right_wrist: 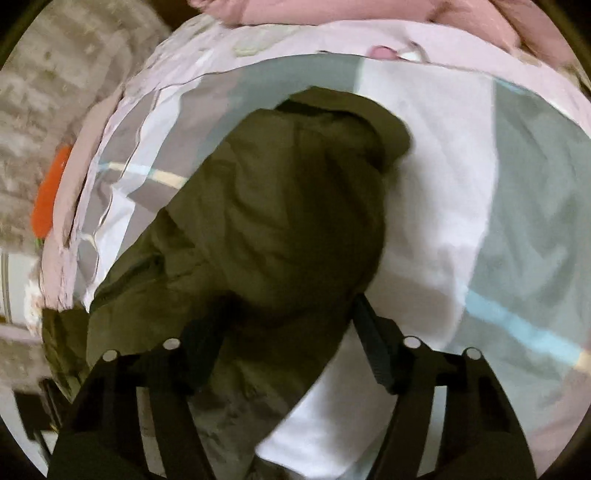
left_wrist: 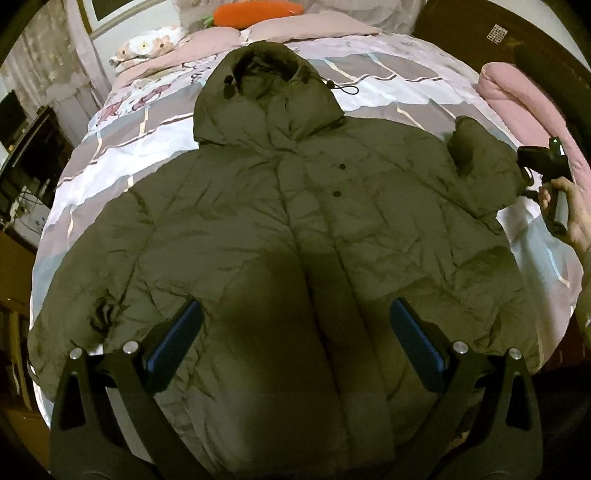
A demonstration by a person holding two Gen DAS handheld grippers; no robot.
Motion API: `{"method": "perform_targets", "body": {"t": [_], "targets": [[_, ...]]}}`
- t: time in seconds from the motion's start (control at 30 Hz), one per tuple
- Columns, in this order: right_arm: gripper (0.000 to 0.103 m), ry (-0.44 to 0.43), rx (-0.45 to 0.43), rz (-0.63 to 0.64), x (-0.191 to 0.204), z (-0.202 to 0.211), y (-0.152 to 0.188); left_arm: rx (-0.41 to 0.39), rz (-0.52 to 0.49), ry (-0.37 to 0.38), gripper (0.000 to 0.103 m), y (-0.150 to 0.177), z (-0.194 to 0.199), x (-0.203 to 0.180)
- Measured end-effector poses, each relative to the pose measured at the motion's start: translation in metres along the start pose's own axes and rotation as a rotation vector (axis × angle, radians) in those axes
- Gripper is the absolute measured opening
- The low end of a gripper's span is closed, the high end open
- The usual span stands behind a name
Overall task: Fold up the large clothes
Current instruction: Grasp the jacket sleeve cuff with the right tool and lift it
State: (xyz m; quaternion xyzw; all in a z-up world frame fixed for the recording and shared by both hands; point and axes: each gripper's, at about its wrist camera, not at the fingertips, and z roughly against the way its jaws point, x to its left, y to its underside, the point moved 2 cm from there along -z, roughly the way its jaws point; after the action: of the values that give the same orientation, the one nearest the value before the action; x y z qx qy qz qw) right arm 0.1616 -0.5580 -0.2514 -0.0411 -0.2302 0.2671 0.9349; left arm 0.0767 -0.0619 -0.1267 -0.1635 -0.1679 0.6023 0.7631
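An olive hooded puffer jacket (left_wrist: pixel 295 229) lies spread face up on the bed, hood at the far end. My left gripper (left_wrist: pixel 295 332) hovers open over its lower front, blue pads wide apart. The right gripper (left_wrist: pixel 543 166) shows at the far right edge beside the right sleeve (left_wrist: pixel 480 162), which is bent back on itself. In the right wrist view the right gripper (right_wrist: pixel 291 332) has its fingers wide apart around the bunched sleeve (right_wrist: pixel 295 206); the cloth sits between them, and the left finger is partly hidden by it.
The bed has a patchwork sheet (left_wrist: pixel 369 74) in grey, white and pink. Pink pillows and an orange carrot plush (left_wrist: pixel 258 14) lie at the head. A rolled pink quilt (left_wrist: pixel 524 96) lies at the right. Furniture stands left of the bed.
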Motion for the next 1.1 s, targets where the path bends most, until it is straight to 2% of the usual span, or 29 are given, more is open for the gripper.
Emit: {"method": "perform_targets", "body": {"t": [0.03,0.07,0.17,0.3,0.4,0.47,0.5,0.53,0.57,0.6,0.63,0.67,0.73,0.77,0.8,0.83,0.87,0.9,0.93,0.97,1.0,1.03,1.1], "targets": [[0.012,0.006,-0.009,0.012,-0.01,-0.006,-0.009,0.002,0.001,-0.007,0.101,-0.001,-0.002,0.0],[0.008,0.052,-0.025,0.029,-0.012,-0.005,-0.009,0.011,0.008,-0.007,0.101,-0.001,-0.003,0.002],[0.004,0.173,-0.11,0.002,-0.031,0.009,-0.018,0.029,0.038,-0.001,0.101,-0.003,-0.006,0.009],[0.003,0.235,-0.138,-0.131,-0.07,0.029,-0.021,0.012,0.058,-0.021,0.101,-0.003,0.0,0.019],[0.003,0.209,-0.088,-0.205,-0.09,0.036,-0.015,0.001,0.08,-0.022,0.101,-0.003,0.004,0.027],[0.004,0.115,-0.045,-0.248,-0.097,0.038,-0.016,-0.001,0.091,-0.016,0.101,-0.004,0.007,0.03],[0.015,0.066,-0.036,-0.281,-0.104,0.042,-0.019,-0.005,0.096,-0.013,0.101,-0.003,0.009,0.033],[0.044,0.043,-0.048,-0.314,-0.107,0.045,-0.02,-0.01,0.099,-0.013,0.101,-0.003,0.011,0.034],[0.063,0.028,-0.099,-0.375,-0.121,0.055,-0.024,-0.014,0.102,-0.014,0.101,-0.003,0.012,0.036],[0.089,0.03,-0.147,-0.405,-0.125,0.061,-0.027,-0.015,0.104,-0.016,0.101,-0.002,0.012,0.036],[0.093,0.024,-0.185,-0.419,-0.132,0.066,-0.03,-0.013,0.106,-0.017,0.101,-0.002,0.012,0.037],[0.093,0.001,-0.185,-0.416,-0.134,0.064,-0.036,-0.011,0.108,-0.017,0.101,-0.001,0.011,0.038],[0.093,-0.108,-0.129,-0.387,-0.134,0.051,-0.048,0.002,0.115,-0.009,0.101,-0.001,0.008,0.038],[0.093,-0.129,-0.11,-0.365,-0.131,0.046,-0.052,0.008,0.117,-0.005,0.101,-0.002,0.007,0.039],[0.093,-0.126,-0.096,-0.326,-0.125,0.04,-0.054,0.012,0.116,-0.001,0.101,-0.002,0.006,0.038],[0.093,-0.082,-0.096,-0.255,-0.117,0.035,-0.057,0.012,0.112,0.0,0.101,-0.002,0.006,0.037],[0.091,-0.036,-0.111,-0.196,-0.107,0.031,-0.057,0.008,0.104,-0.004,0.101,-0.003,0.006,0.035],[0.072,0.022,-0.125,-0.111,-0.097,0.026,-0.056,0.001,0.098,-0.015,0.101,-0.003,0.006,0.034],[0.029,0.077,-0.118,-0.035,-0.087,0.021,-0.051,-0.011,0.091,-0.035,0.101,-0.004,0.007,0.032],[0.011,0.155,-0.083,0.072,-0.075,0.012,-0.047,-0.023,0.083,-0.05,0.101,-0.004,0.008,0.03],[0.006,0.196,-0.07,0.126,-0.067,0.009,-0.045,-0.027,0.075,-0.058,0.101,-0.004,0.008,0.029],[0.003,0.207,-0.087,0.126,-0.066,0.011,-0.046,-0.029,0.063,-0.067,0.101,-0.005,0.008,0.027],[0.002,0.225,-0.167,0.034,-0.08,0.033,-0.054,-0.03,0.055,-0.077,0.101,-0.005,0.008,0.026]]}}
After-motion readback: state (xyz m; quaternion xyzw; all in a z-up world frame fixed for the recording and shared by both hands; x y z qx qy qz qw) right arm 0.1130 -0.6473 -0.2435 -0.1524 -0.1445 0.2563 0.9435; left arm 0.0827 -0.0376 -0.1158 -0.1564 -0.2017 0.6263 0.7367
